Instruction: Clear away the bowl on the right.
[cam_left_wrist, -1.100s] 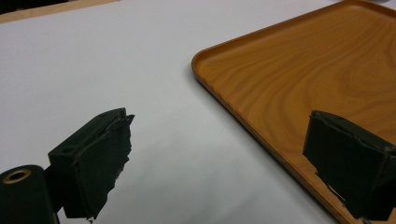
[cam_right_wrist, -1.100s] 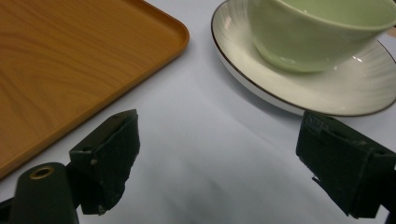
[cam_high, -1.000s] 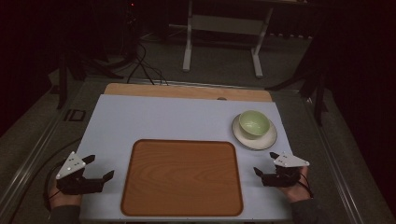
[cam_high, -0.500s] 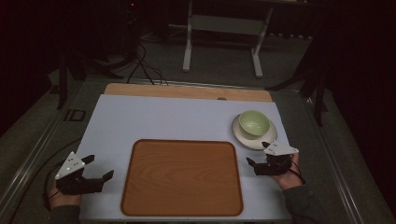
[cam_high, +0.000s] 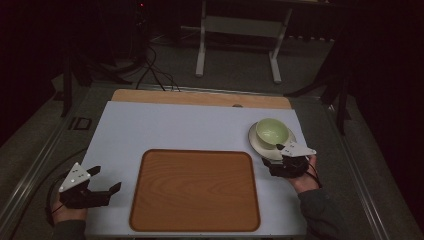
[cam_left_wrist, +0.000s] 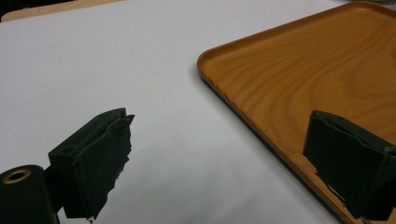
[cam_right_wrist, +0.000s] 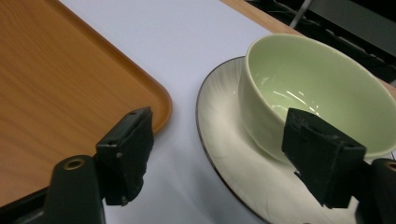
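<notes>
Pale green bowl (cam_high: 272, 132) upright on a white saucer (cam_high: 256, 141), just beside the tray's corner

The far half of the table (cam_high: 175, 122) lies bare from its left edge across to the plate (cam_high: 256, 141), open to a passing hand. The wooden tray (cam_high: 195, 190) takes up the near middle; it is flat with only a low raised rim, and its top is free. A bare strip of table runs between the tray's left rim and the left claw (cam_high: 107, 187). On the right the passage is tight: the green bowl (cam_high: 272, 132) stands on the plate just off the tray's far right corner, with the right claw (cam_high: 270, 161) at the plate's near edge.
</notes>
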